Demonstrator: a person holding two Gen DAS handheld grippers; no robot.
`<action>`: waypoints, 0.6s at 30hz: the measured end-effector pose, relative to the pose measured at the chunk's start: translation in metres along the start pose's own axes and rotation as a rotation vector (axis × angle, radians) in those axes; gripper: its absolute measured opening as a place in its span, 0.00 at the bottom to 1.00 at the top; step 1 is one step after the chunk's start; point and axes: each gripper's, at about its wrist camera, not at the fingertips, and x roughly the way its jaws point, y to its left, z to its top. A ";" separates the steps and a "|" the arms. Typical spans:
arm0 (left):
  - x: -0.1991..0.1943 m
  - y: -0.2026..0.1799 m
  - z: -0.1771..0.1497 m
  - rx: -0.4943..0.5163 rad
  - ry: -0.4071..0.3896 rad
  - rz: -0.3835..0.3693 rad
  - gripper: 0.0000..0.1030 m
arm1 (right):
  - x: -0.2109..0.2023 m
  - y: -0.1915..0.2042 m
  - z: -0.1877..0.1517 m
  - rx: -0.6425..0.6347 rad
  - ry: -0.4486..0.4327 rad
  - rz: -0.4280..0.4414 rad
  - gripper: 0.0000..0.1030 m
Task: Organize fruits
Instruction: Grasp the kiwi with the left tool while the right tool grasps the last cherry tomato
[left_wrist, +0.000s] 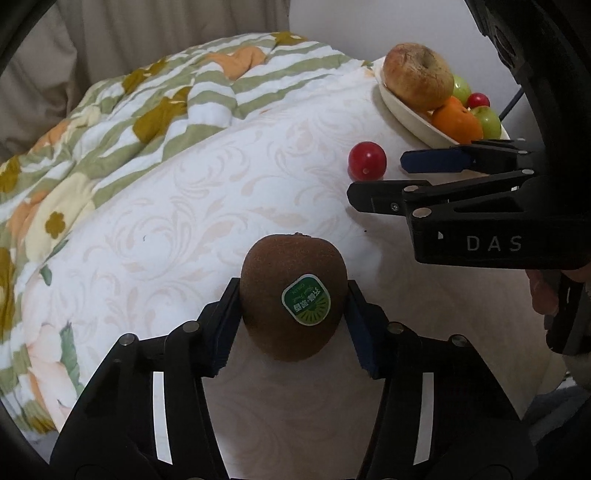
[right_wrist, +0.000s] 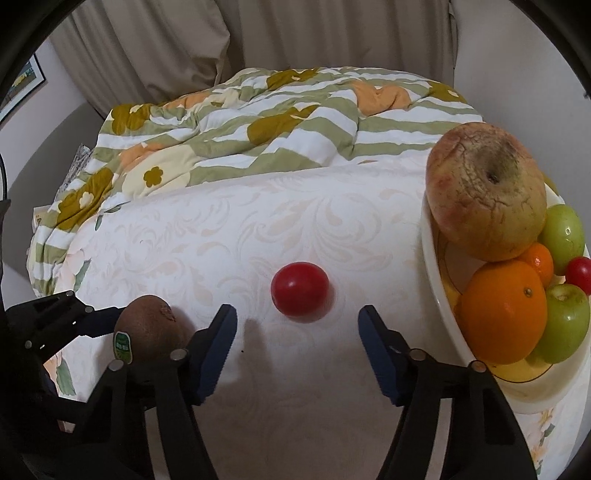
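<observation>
A brown kiwi (left_wrist: 291, 295) with a green sticker lies on the white patterned sheet (left_wrist: 207, 184). My left gripper (left_wrist: 293, 288) is shut on it, both blue pads pressed to its sides; the kiwi (right_wrist: 147, 328) also shows at the lower left of the right wrist view. A small red fruit (right_wrist: 300, 291) rests on the sheet just ahead of my right gripper (right_wrist: 297, 325), whose fingers stand open on either side without touching it. In the left wrist view the right gripper (left_wrist: 376, 179) reaches in from the right beside the red fruit (left_wrist: 367, 160).
A cream bowl (right_wrist: 432, 258) at the right holds a wrinkled apple (right_wrist: 487, 192), oranges (right_wrist: 502, 314), green apples and another red fruit. A crumpled flowered quilt (right_wrist: 229, 125) lies at the back of the bed, with curtains behind.
</observation>
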 end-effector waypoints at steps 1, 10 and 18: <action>0.000 0.000 0.000 -0.006 -0.002 0.002 0.59 | 0.001 0.000 0.000 -0.003 0.001 -0.001 0.60; -0.006 0.006 -0.008 -0.053 0.009 0.030 0.59 | 0.009 0.004 0.004 -0.051 -0.004 -0.018 0.50; -0.013 0.018 -0.021 -0.119 0.017 0.059 0.58 | 0.015 0.010 0.011 -0.091 -0.020 -0.048 0.30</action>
